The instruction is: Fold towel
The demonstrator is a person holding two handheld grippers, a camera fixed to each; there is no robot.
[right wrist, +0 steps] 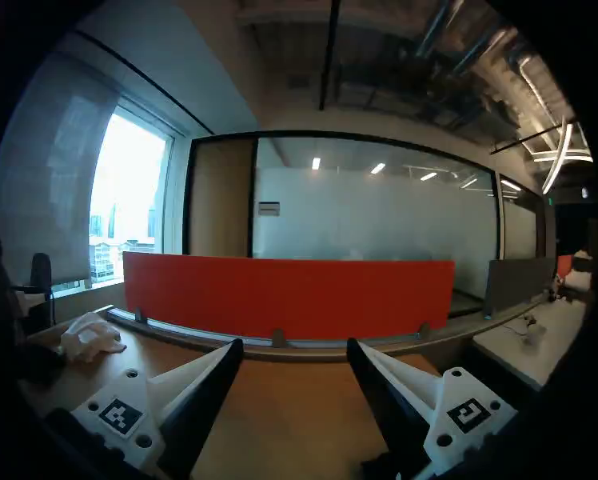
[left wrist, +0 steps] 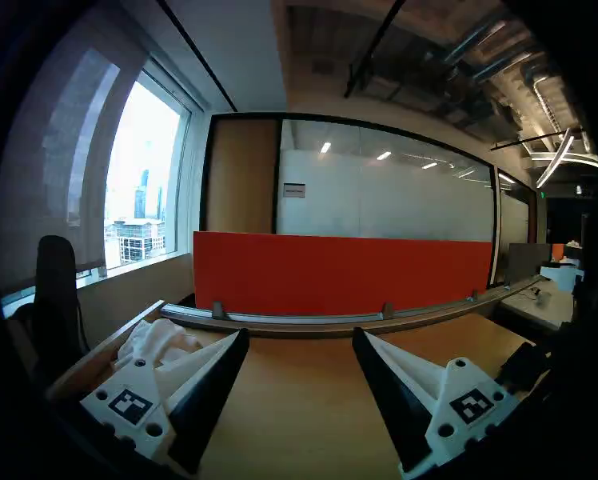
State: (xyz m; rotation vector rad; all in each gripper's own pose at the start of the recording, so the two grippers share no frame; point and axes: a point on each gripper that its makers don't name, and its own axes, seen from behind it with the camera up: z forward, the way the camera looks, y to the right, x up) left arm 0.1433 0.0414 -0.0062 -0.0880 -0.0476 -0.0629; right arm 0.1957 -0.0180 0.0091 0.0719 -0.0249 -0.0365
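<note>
Both grippers hover above the wooden bench, facing the red divider at twelve o'clock. The left gripper and the right gripper have their fingers spread wide, holding nothing. The white towel lies crumpled on the bench at nine o'clock.

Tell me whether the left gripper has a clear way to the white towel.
Probably yes. The left gripper is open and holds nothing. The crumpled towel lies on the desk close ahead, off to one side, with nothing between them.
</note>
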